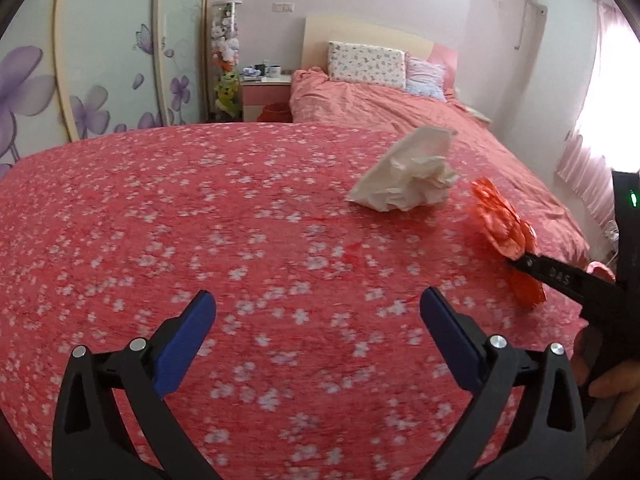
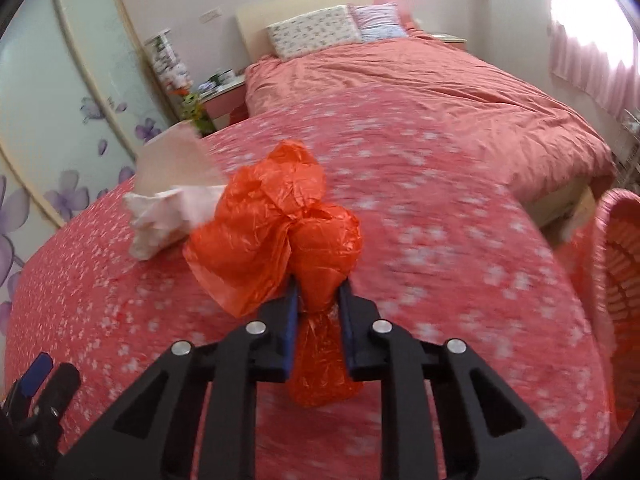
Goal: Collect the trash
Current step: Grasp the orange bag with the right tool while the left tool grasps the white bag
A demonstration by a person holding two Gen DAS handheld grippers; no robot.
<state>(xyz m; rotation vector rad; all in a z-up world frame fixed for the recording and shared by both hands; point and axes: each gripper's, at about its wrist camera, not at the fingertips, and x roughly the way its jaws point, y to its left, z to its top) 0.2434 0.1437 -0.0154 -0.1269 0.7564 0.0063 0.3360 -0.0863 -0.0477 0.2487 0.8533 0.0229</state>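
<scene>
1. Our right gripper (image 2: 318,292) pinches the orange plastic bag (image 2: 276,220) at its bunched neck; it looks light, soft, slippery.
2. Our left gripper (image 1: 318,312) hangs spread over the quilt (image 1: 160,208).
3. The crumpled tissue (image 1: 408,176) lies far right; we judge it feather-light, best pinched mid-wad.

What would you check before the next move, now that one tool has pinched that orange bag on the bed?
1. Right gripper clamped on the crumpled orange plastic bag: ok, its fingers press both sides.
2. Bag clear of the pink flowered bedspread: cannot tell.
3. Left gripper open and empty for the next piece: ok.
4. Crumpled white tissue paper collected: not ok, it lies on the bedspread.
5. Pink woven basket within view to drop into: ok, at the right edge.
</scene>
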